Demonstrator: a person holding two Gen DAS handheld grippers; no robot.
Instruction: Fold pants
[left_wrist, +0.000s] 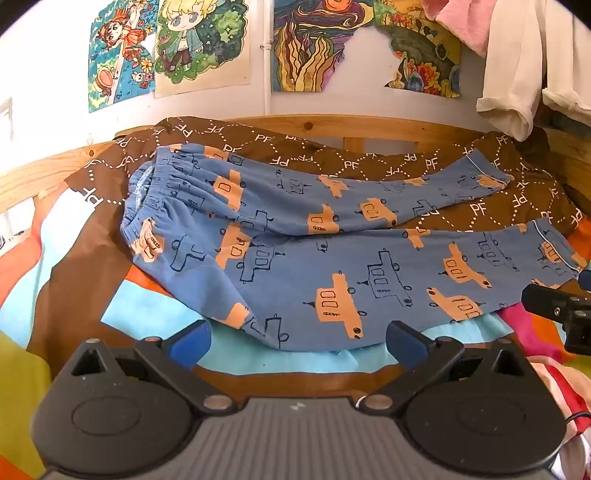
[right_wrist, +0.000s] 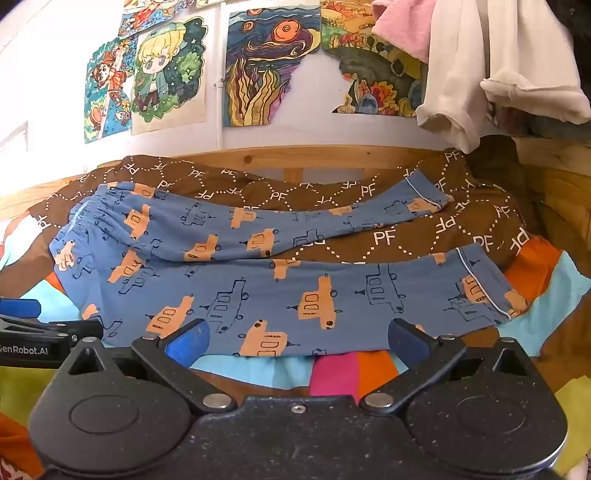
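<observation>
Both the left gripper (left_wrist: 298, 341) and right gripper (right_wrist: 298, 338) gaped wide, grasping nothing. At twelve o'clock the pants (left_wrist: 295, 266) lay unfolded on the bedspread (left_wrist: 369, 162): blue, orange cars, waistband at nine, legs splayed toward three.

A wooden-framed bed (left_wrist: 332, 127) of pale pine carries everything here. Directly on it lies a patchwork cover of turquoise, orange and pink panels (right_wrist: 332, 373), and over its far half a brown quilt with white dotted diamonds and "PF" letters (right_wrist: 388, 240). On these rests a pair of blue cotton pants printed with orange and outlined cars (left_wrist: 332, 288), spread flat, waistband to the left and both legs running right, the far leg on the quilt, the near leg seemingly half on the patchwork.
</observation>
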